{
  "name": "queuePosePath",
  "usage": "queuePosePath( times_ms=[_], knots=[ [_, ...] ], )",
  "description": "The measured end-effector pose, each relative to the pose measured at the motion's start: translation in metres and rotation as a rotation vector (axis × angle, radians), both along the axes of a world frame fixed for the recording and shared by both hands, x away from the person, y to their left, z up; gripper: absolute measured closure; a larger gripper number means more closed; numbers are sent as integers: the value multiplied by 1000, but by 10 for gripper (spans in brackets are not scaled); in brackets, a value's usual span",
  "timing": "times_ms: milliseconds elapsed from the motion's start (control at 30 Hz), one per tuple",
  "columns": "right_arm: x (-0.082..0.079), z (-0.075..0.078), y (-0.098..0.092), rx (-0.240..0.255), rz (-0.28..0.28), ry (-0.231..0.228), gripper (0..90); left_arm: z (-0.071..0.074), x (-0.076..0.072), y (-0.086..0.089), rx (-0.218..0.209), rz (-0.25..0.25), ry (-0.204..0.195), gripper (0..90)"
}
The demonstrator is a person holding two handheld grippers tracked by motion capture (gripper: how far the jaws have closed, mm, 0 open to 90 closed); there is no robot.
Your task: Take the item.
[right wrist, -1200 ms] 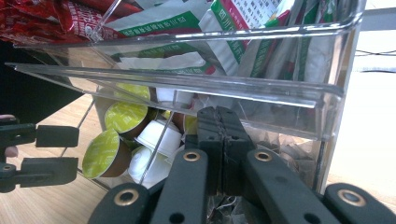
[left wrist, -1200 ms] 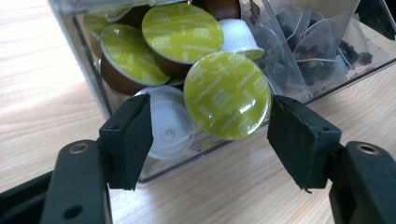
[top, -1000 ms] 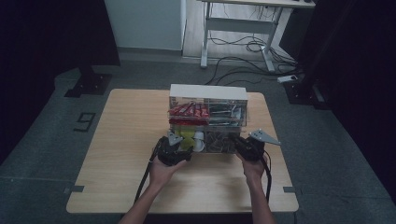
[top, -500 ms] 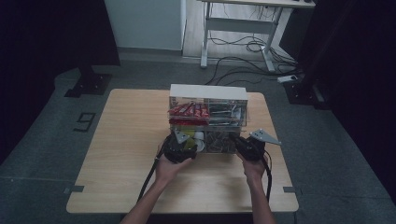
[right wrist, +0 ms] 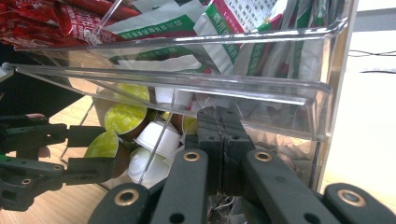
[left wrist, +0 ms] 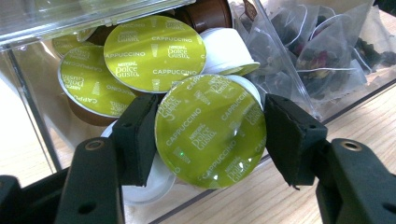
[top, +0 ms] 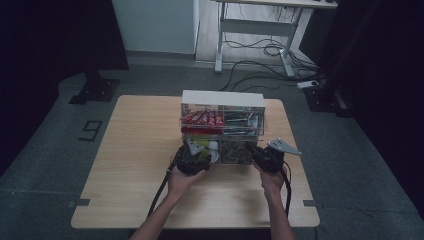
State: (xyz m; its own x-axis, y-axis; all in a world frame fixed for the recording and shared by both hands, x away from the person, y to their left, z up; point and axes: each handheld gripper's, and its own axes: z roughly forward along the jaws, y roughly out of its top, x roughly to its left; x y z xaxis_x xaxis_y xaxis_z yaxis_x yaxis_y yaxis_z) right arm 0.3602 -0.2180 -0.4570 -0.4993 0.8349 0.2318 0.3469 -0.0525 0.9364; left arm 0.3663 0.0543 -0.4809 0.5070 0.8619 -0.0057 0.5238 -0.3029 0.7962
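Note:
A clear plastic organiser [top: 222,99] stands on the wooden table [top: 135,150]. Its lower left compartment holds green-lidded cappuccino capsules [left wrist: 154,51]. My left gripper [left wrist: 211,140] reaches into that compartment, and its two pads press on the rim of one capsule [left wrist: 210,116], whose lid faces the camera. In the right gripper view that capsule [right wrist: 102,143] sits between the left jaws. My right gripper [right wrist: 219,116] is shut with nothing between its jaws, its tip just under the raised clear flap [right wrist: 187,81] of the lower right compartment. From above, the left gripper [top: 196,156] and right gripper [top: 262,155] meet the box's front.
Sachets of tea [left wrist: 317,51] fill the lower right compartment. Red packets [top: 200,118] and green-and-white packets [right wrist: 233,18] lie in the upper tier. Bare wood lies in front of and to the left of the box. A desk frame with cables [top: 260,47] stands beyond the table.
My left gripper has edged a little to the right, closer to the capsule compartment. The right gripper has stayed in place.

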Motion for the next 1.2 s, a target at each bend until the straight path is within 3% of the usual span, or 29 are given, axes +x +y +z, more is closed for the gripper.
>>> queuePosePath(
  times_ms=[300, 667, 1200],
  knots=[
    [0, 0, 0, -1, -1, -1, 886, 8, -7, 5, -36, -13, -11, 384],
    [0, 0, 0, -1, -3, -1, 886, 20, -16, 10, -47, -28, -36, 385],
    [0, -1, 0, -4, -4, -1, 886, 25, -21, 19, -66, -31, -46, 385]
  ],
)
